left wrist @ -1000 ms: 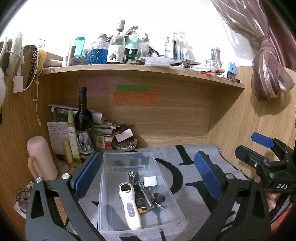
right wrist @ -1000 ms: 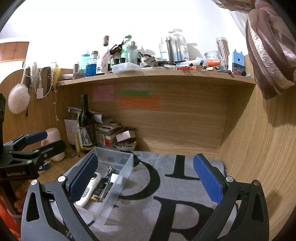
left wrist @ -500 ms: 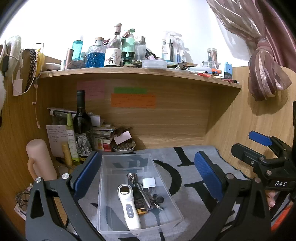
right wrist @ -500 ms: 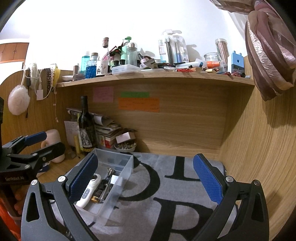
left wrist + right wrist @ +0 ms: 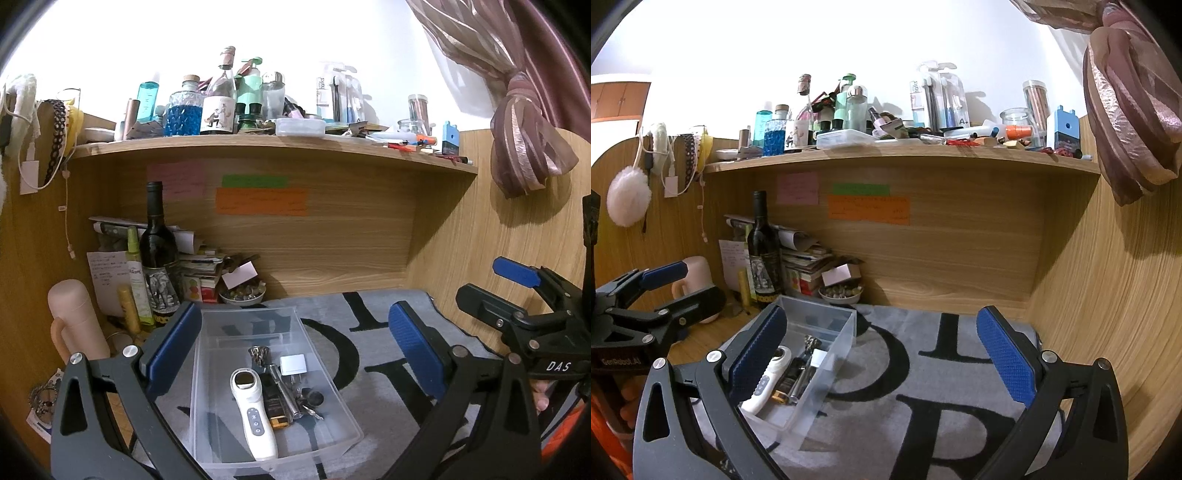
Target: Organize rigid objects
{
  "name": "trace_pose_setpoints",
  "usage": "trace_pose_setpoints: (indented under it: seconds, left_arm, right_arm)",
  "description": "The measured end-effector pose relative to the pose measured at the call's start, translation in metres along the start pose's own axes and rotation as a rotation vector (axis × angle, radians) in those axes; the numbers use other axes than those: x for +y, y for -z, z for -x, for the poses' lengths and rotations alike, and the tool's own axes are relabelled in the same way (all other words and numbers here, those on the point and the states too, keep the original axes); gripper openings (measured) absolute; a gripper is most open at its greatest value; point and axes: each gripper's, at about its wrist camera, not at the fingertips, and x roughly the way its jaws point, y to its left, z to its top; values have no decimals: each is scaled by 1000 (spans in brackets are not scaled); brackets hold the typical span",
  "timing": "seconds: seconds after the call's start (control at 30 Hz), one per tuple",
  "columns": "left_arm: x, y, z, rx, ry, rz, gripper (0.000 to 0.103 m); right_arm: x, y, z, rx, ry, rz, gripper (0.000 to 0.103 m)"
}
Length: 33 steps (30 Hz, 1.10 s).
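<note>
A clear plastic bin [image 5: 332, 373] sits on the grey lettered mat [image 5: 369, 325]. It holds a white handheld device [image 5: 255, 417], a white charger plug [image 5: 293, 364], a metal tool, keys and a small dark item. My left gripper [image 5: 295, 358] is open and empty, raised over the bin. My right gripper [image 5: 882, 363] is open and empty, to the right of the bin [image 5: 846, 332], above the mat [image 5: 953, 406]. Each gripper shows in the other's view: the right one [image 5: 495, 284] and the left one [image 5: 690, 284].
A wine bottle [image 5: 157, 254], spray bottles, a pink flask [image 5: 75, 321], stacked papers and a small bowl [image 5: 242, 295] crowd the back left. A cluttered shelf [image 5: 273, 144] runs overhead. Wooden walls close the back and right. A curtain [image 5: 524, 147] hangs at the right.
Both grippers have risen and drawn back slightly, so the bin sits a little lower in the views. Both stay open and empty.
</note>
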Motion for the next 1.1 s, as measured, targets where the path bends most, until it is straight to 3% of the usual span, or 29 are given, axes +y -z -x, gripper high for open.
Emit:
trace_pose_setpoints:
  seconds: [1.1]
  left_arm:
    - [4, 2, -5, -6, 3, 15, 103]
  right_arm:
    - [-4, -5, -14, 12, -32, 27, 103]
